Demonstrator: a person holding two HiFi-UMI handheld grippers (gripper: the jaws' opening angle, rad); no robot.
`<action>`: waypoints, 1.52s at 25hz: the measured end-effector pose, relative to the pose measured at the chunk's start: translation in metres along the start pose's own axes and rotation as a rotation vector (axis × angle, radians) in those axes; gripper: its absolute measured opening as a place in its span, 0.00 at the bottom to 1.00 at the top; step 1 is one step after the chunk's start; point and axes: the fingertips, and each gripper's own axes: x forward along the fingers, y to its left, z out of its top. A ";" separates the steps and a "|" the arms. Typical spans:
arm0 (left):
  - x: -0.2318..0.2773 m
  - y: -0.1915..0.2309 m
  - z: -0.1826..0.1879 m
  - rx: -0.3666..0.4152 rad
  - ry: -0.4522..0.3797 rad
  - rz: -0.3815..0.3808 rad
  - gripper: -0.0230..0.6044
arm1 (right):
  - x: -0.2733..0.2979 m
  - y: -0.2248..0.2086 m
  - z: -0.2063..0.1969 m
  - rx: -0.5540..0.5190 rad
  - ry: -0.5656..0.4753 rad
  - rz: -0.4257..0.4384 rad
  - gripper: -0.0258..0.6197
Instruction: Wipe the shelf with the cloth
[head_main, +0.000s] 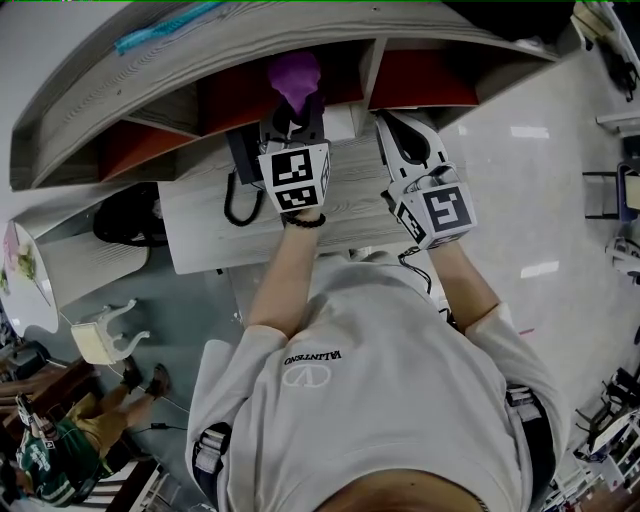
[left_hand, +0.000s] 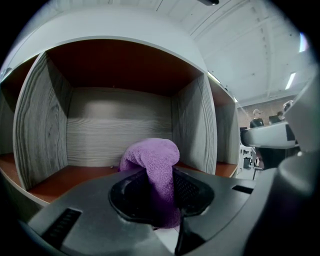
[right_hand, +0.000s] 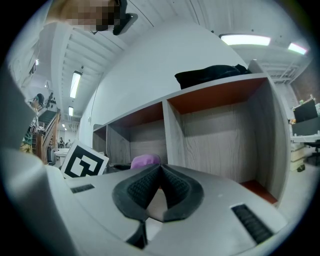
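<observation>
**Q:** Where's the cloth (left_hand: 156, 162) at in this one?

**A:** It's pinched in the left claw (head_main: 294, 118), bunched into a purple lump that pokes out past the tips. The person has it right at the mouth of the middle cubby (left_hand: 117, 125) of the shelf (head_main: 120, 95), top centre of the head view. The cubby has grey wood-grain walls and a reddish floor. Can't tell if the cloth actually touches the wood.

**Q:** And the right claw (right_hand: 159, 174)?

**A:** Closed on nothing, pads meeting at the tips. It sits over the counter (head_main: 200, 228), just beside the left one. There's also a black bundle (right_hand: 215, 75) lying on top of the shelf, upper right of the right gripper view.
</observation>
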 end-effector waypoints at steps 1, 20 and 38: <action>0.001 -0.003 0.000 0.001 0.003 -0.001 0.17 | -0.001 -0.001 0.000 0.000 -0.001 -0.002 0.04; 0.018 -0.056 0.006 0.034 0.027 -0.068 0.17 | -0.012 -0.023 0.004 -0.009 -0.007 -0.033 0.04; 0.021 -0.069 0.009 0.042 0.029 -0.130 0.17 | 0.010 -0.023 0.001 -0.008 0.003 -0.034 0.04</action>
